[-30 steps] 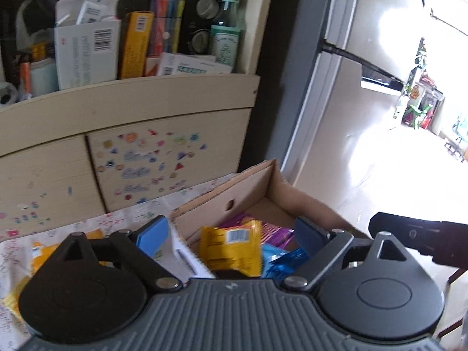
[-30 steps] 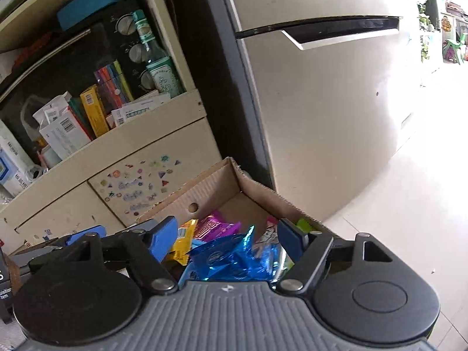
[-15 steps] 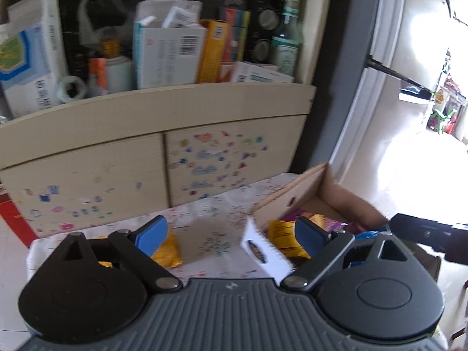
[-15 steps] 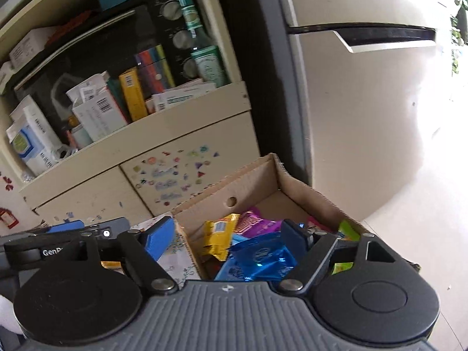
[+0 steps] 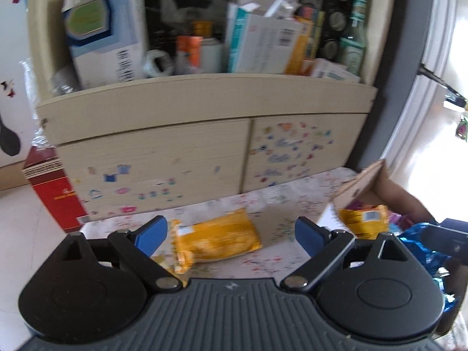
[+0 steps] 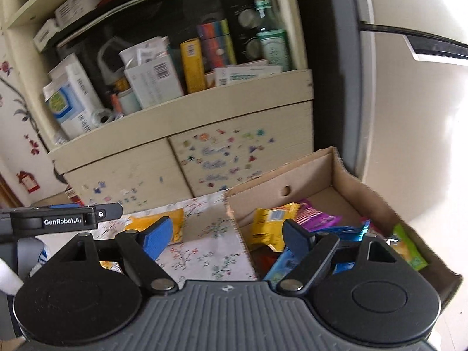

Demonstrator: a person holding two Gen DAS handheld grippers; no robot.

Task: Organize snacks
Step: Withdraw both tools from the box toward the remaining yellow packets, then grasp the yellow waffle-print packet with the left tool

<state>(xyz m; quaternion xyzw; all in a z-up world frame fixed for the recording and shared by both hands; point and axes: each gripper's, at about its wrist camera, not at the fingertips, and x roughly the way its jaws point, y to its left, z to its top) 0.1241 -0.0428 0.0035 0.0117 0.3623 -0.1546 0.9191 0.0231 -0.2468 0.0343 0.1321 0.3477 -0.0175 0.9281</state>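
Observation:
A yellow snack packet (image 5: 215, 239) lies on the floral cloth (image 5: 292, 193). My left gripper (image 5: 229, 235) hovers over it, open, with the packet showing between the blue fingertips and not pressed. To the right stands a cardboard box (image 6: 321, 169) that holds a yellow packet (image 6: 269, 222), a purple one (image 6: 316, 219), a blue foil one (image 6: 345, 231) and a green one (image 6: 406, 248). My right gripper (image 6: 226, 237) hangs over the box's left wall (image 6: 237, 234). Its jaws are opening, with nothing gripped between them. The left gripper's body (image 6: 58, 219) shows at the left of the right wrist view.
Behind the cloth stands a cream cabinet (image 5: 204, 152) with stickers on its doors. Its shelf is crowded with cartons and a green bottle (image 5: 354, 44). A red box (image 5: 55, 193) stands on the floor at the left. A pale refrigerator (image 6: 409, 117) rises right of the cardboard box.
Both grippers swung left. The left one went from above the box to above the yellow packet on the cloth. The right gripper's jaws widened.

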